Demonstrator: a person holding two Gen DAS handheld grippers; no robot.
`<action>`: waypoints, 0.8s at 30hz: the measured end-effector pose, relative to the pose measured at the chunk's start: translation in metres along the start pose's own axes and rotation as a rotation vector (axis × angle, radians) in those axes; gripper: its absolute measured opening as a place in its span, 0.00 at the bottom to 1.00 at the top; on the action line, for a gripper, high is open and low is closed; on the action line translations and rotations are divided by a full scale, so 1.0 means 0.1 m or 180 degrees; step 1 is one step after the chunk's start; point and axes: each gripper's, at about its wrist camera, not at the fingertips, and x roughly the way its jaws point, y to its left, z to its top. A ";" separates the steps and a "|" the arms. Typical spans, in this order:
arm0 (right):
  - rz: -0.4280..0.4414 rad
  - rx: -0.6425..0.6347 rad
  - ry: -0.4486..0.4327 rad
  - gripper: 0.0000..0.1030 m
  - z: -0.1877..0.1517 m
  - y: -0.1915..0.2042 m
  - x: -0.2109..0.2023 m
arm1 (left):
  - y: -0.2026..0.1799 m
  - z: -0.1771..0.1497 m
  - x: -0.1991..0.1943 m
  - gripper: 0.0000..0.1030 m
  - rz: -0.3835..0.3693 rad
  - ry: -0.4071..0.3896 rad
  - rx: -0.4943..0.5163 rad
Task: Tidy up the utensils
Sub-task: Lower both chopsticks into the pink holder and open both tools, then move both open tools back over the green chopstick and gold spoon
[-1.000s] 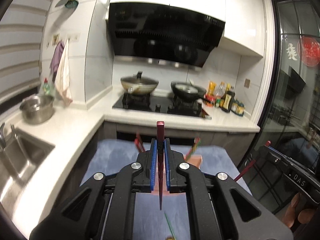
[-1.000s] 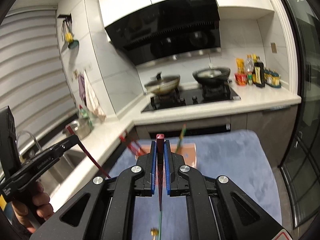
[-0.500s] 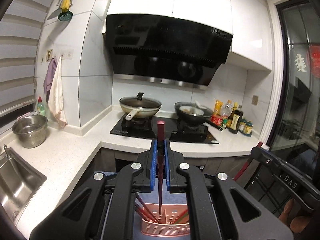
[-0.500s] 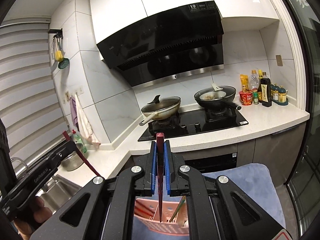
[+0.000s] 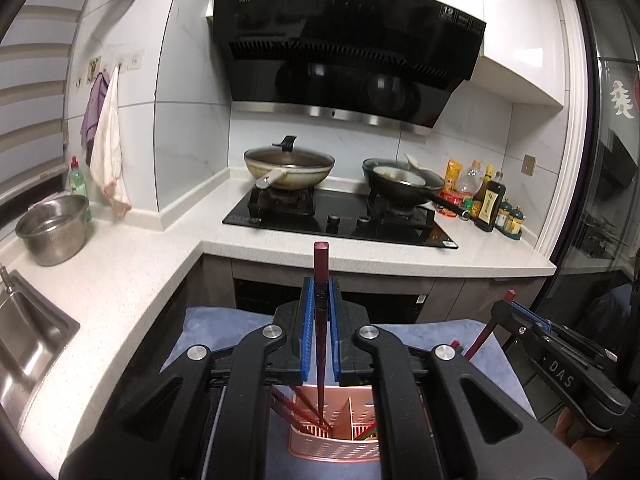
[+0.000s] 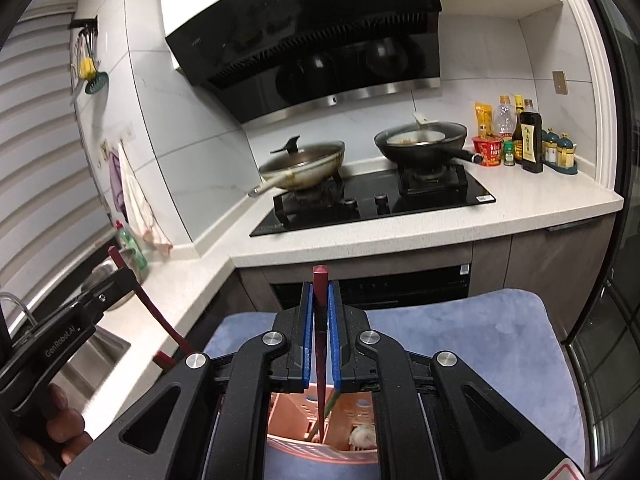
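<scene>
Each claw [image 5: 320, 300] [image 6: 320, 300] pinching one dark-red chopstick [image 5: 321, 320] [image 6: 320, 320], tips hidden inside pink basket [image 5: 334, 446].

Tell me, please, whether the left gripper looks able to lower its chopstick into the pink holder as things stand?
Probably yes: the left gripper holds the dark red chopstick upright with its tip already inside the pink holder, beside other chopsticks, with nothing blocking it.

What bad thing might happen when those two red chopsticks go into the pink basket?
The left tool and right tool each pinch a red chopstick over the pink basket. Chopsticks already stand inside, so a tip might snag them. The chopstick tips are close together and might bump.
</scene>
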 end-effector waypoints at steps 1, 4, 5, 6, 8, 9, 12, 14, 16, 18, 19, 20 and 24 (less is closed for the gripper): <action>-0.0003 0.0000 0.0015 0.07 -0.01 0.00 0.02 | 0.01 -0.02 0.02 0.07 0.0003 0.0026 -0.0013; 0.0009 -0.0011 0.0084 0.07 -0.06 0.00 0.08 | 0.04 -0.05 0.06 0.07 0.0011 0.0095 -0.0065; 0.0008 -0.0013 0.0102 0.08 -0.06 0.00 0.09 | 0.04 -0.06 0.06 0.12 0.0040 0.0106 -0.0072; -0.0003 -0.0016 0.0102 0.10 -0.08 0.00 0.09 | 0.05 -0.07 0.06 0.21 0.0060 0.0120 -0.0065; -0.0041 -0.0049 0.0093 0.14 -0.09 0.01 0.08 | 0.06 -0.09 0.06 0.30 0.0099 0.0109 -0.0059; -0.0045 -0.0055 0.0089 0.14 -0.09 0.01 0.07 | 0.06 -0.10 0.05 0.32 0.0105 0.0103 -0.0056; -0.0050 -0.0041 0.0064 0.22 -0.09 0.00 0.01 | 0.06 -0.12 0.00 0.34 0.0107 0.0092 -0.0045; -0.0062 -0.0060 0.0037 0.23 -0.09 0.01 -0.06 | 0.07 -0.13 -0.06 0.37 0.0104 0.0080 -0.0048; -0.0063 -0.0095 0.0030 0.23 -0.09 0.03 -0.11 | 0.06 -0.13 -0.11 0.40 0.0118 0.0070 -0.0038; -0.0053 -0.0117 0.0034 0.23 -0.11 0.05 -0.16 | 0.05 -0.15 -0.16 0.42 0.0125 0.0065 -0.0023; -0.0048 -0.0124 0.0036 0.23 -0.12 0.05 -0.19 | 0.04 -0.16 -0.19 0.42 0.0136 0.0069 -0.0004; -0.0042 -0.0132 0.0041 0.23 -0.13 0.07 -0.21 | 0.03 -0.17 -0.22 0.42 0.0135 0.0068 0.0011; -0.0030 -0.0197 0.0068 0.24 -0.24 0.12 -0.36 | 0.01 -0.25 -0.37 0.43 0.0155 0.0077 0.0040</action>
